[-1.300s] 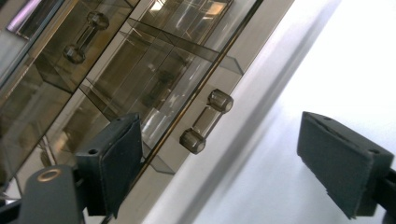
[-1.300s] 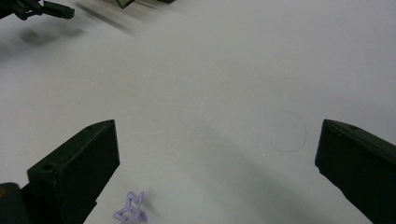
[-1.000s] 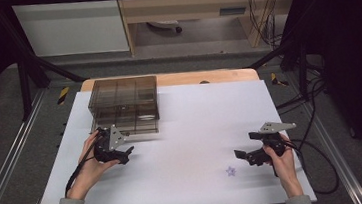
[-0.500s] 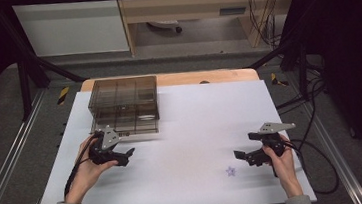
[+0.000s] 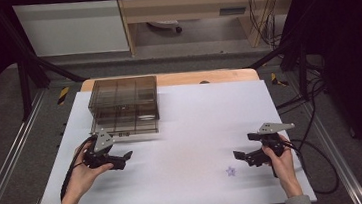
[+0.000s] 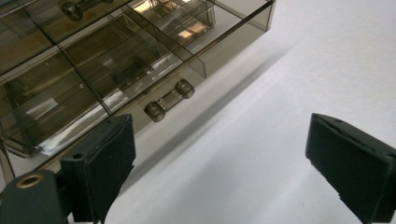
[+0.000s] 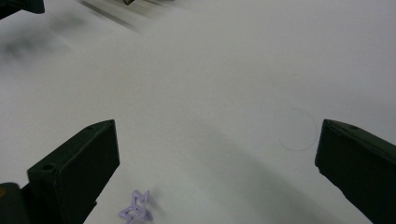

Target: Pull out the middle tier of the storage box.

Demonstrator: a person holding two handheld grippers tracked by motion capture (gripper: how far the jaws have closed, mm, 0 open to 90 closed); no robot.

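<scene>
Currently both tongs stand with their jaws wide apart and nothing between them. Ahead of the left tongs [image 5: 123, 159], just beyond the jaw tips, sits a smoky transparent drawer box [image 6: 107, 60] with a small cylindrical handle [image 6: 169, 100] facing them. Just beside the right tongs [image 5: 244, 157], low on the white surface [image 5: 196, 125], lies a small purple star-shaped piece [image 7: 136, 210].

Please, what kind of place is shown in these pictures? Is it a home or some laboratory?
Most likely a lab or recording workspace, not a home. A white table stands inside a dark metal frame, loose cables trail over the grey floor, and a person holds the left gripper and right gripper over it.
</scene>
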